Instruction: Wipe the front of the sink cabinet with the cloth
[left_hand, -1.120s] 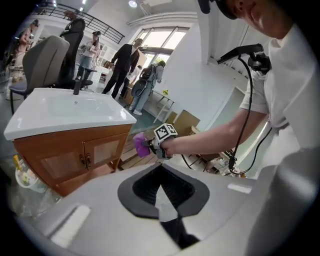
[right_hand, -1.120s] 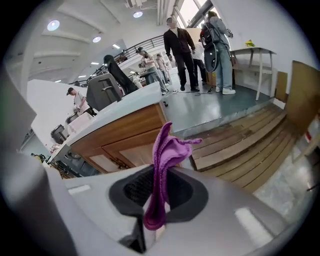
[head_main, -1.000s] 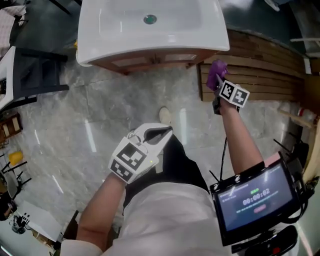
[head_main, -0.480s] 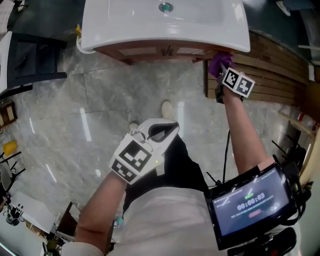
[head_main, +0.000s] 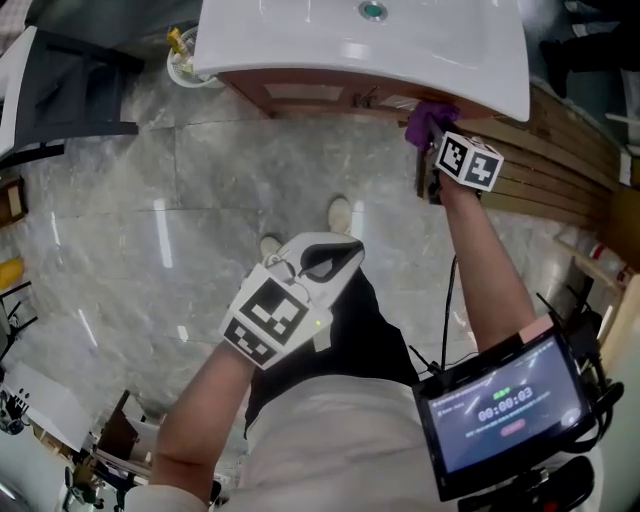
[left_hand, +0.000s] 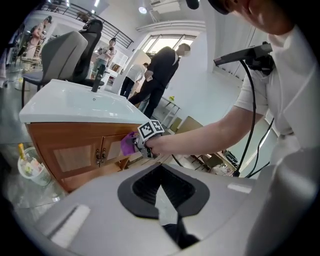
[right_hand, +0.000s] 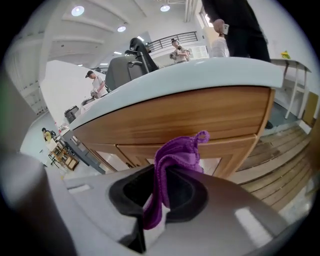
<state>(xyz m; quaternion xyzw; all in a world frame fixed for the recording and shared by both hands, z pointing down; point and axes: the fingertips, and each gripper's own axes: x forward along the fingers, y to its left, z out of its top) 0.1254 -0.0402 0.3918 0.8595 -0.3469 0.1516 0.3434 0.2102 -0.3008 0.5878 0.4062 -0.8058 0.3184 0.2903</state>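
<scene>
1. Right tool (right_hand: 157, 200): jaws clamped on the purple cloth (right_hand: 175, 155). The cloth bunches up out of the tips, and a tail hangs down between the jaws.
2. The cloth is at the wooden front of the sink cabinet (right_hand: 200, 115), right end, just under the white sink (head_main: 400, 50) rim. In the left gripper view it looks pressed to the right-hand door, but I can't confirm contact.
3. The right arm is stretched forward, with a small screen unit (head_main: 505, 410) strapped on the forearm.
4. Left tool (left_hand: 162, 200): jaws drawn in narrow, nearly together, nothing in them. It is held low by the person's waist, well apart from the cabinet.
5. Cabinet doors (left_hand: 75, 155) are closed, with handles at the middle seam.
6. A small bin (left_hand: 30, 167) sits on the marble floor (head_main: 150, 220) beside the cabinet's left end.
7. A wooden slat platform (head_main: 560, 170) lies right of the cabinet.
8. Other people stand in the background behind the sink.
</scene>
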